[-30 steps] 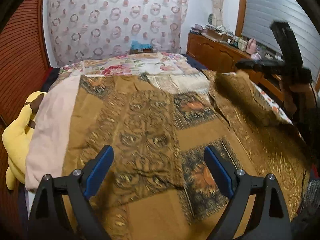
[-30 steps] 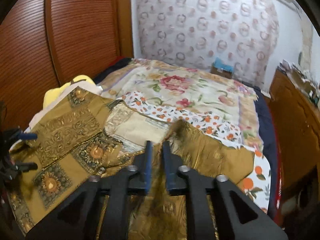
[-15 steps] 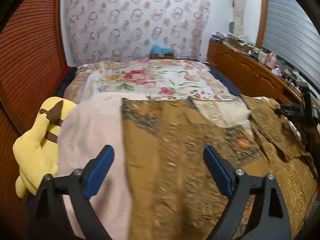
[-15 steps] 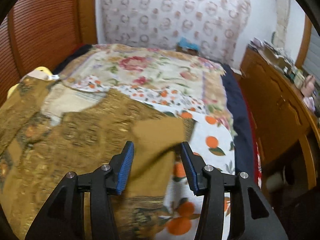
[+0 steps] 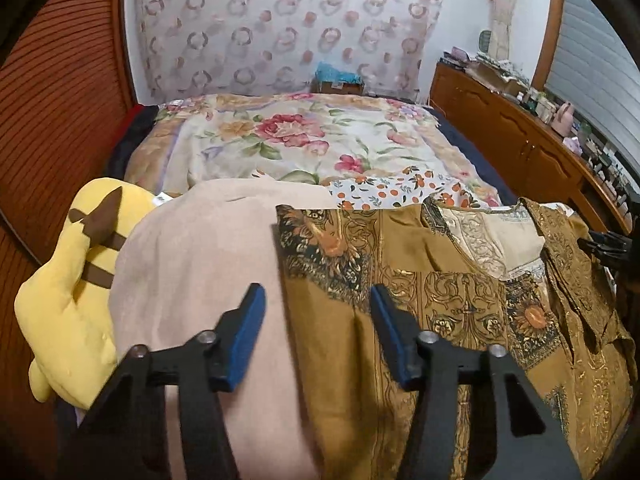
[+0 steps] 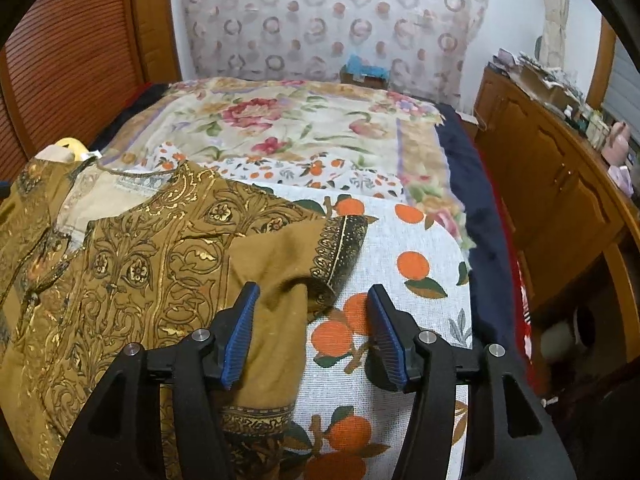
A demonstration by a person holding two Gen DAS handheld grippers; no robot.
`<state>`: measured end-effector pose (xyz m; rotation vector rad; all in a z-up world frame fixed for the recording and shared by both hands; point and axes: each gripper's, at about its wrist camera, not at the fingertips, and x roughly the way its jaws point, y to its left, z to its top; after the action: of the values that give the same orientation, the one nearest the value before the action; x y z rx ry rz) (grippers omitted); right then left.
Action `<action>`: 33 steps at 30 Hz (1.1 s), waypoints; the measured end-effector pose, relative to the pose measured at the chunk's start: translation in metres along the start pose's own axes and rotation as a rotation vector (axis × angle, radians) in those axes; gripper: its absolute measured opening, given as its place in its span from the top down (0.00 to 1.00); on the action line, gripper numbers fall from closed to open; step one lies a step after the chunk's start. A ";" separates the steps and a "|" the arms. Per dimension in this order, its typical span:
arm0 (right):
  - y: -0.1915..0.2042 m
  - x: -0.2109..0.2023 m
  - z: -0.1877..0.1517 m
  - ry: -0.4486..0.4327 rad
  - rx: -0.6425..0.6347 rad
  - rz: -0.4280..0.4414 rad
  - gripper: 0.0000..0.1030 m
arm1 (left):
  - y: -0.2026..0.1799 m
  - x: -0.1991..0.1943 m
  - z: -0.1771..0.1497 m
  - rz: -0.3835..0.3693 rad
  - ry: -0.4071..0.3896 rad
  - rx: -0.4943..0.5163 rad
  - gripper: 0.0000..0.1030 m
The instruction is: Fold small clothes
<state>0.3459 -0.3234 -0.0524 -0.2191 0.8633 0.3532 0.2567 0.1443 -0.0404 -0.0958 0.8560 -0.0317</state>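
Patterned curtain (image 5: 288, 28), wooden sideboard (image 5: 516, 148)

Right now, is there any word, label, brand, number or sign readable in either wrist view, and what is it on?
None can be read.
White tag at the bed's left edge: too small to tell whether it bears print.
Pale lining inside the neck of the brown patterned garment: woven band, no legible letters.
Clutter on the wooden cabinet: too small and blurred.

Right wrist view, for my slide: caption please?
Open right gripper poised over brown patterned garment's sleeve on orange-print sheet.
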 end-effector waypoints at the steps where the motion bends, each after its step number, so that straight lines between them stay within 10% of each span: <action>1: -0.001 0.001 0.000 0.002 0.006 0.005 0.43 | 0.000 0.003 0.001 -0.001 0.008 0.001 0.53; 15: -0.005 0.001 0.003 0.006 0.004 0.018 0.42 | 0.001 0.016 0.005 -0.015 0.039 0.019 0.55; 19: -0.003 0.005 0.009 0.011 -0.007 0.028 0.43 | -0.002 0.015 0.007 -0.031 0.031 0.041 0.96; 24: 0.006 0.009 0.019 0.011 -0.048 0.089 0.90 | -0.014 -0.020 0.007 -0.063 -0.079 0.046 0.99; 33: 0.027 -0.069 0.017 -0.183 -0.033 0.135 0.96 | -0.032 -0.124 -0.020 -0.117 -0.266 0.054 1.00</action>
<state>0.3063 -0.3082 0.0110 -0.1563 0.6932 0.5054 0.1607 0.1193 0.0433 -0.0966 0.5829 -0.1483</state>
